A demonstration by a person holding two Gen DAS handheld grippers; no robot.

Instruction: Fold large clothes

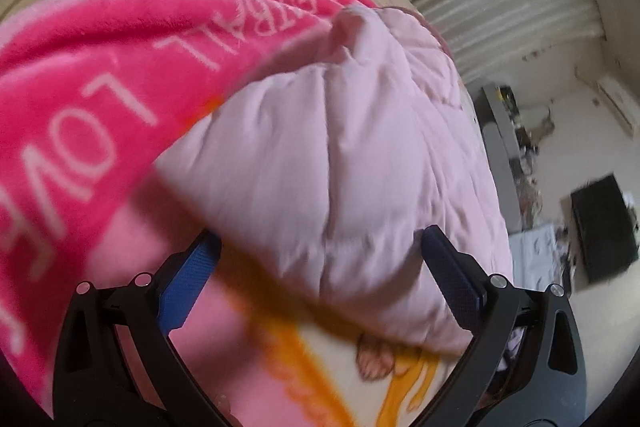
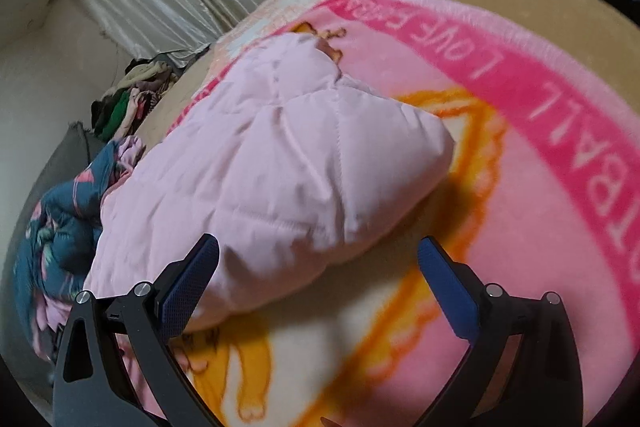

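Padded bulk ahead, open blanket to one side

The puffy pale-pink quilted garment [image 2: 276, 163] fills the space before both wide-open grippers. To its right the flat pink fleece blanket [image 2: 532, 187] lies bare and passable. On its left a crumpled dark-blue patterned cloth [image 2: 60, 223] crowds against it.

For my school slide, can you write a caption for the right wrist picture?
Open right gripper over a puffy pink jacket lying on a pink blanket.

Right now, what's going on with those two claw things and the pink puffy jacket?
Left gripper open, empty. Right gripper open, empty. Pink quilted jacket bunched on the pink blanket, unfolded. Nothing in the way.
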